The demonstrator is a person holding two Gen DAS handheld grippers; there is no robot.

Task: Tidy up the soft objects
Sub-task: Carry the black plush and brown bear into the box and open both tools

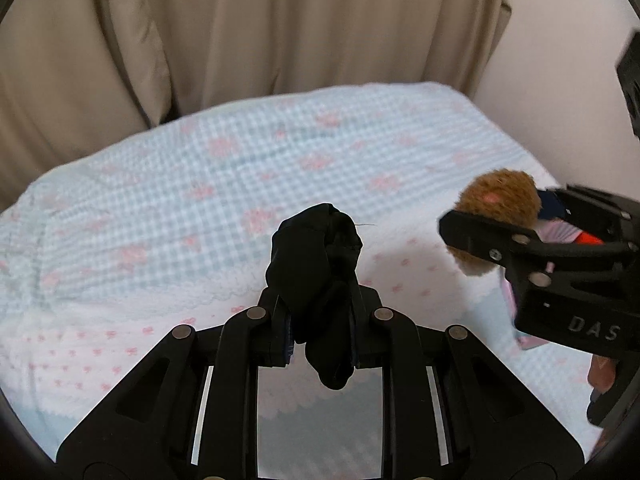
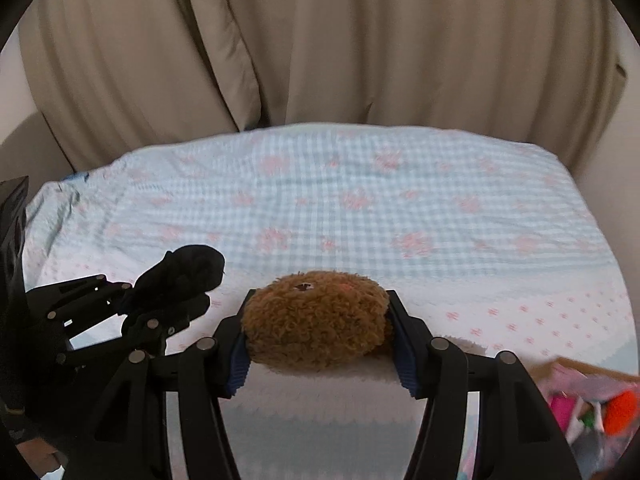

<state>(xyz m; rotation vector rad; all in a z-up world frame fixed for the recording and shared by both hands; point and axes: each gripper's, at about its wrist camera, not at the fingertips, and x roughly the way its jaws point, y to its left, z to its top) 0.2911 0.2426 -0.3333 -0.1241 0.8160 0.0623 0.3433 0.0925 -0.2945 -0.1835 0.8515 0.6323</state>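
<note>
Ahead of both grippers and filling the view: bed under a pale blue checked cover with pink flowers, beige curtain hanging behind it. Nothing else lying on the far stretch of the cover.

Low to the right of the right gripper: a pink box of bright odds and ends, blurred, contents hard to name. Probably the destination for the soft things, though not certain from here.

Clamped between the right gripper's blue pads, held above the cover: brown plush toy, round and fuzzy, squeezed at its sides, jaws moderately wide around it.

To the left, raised to about the same height: left gripper, jaws narrow, pinching a black sock bundle that bulges above the fingertips and droops below them.

Risks, as a judgement: plush gripped only by its compressible pile, so liable to squirm out under a quick swing. Sock bundle loosely rolled, apt to unravel and snag on the linkage. Both grippers close together, so a collision likely if both head for the box at once.
</note>
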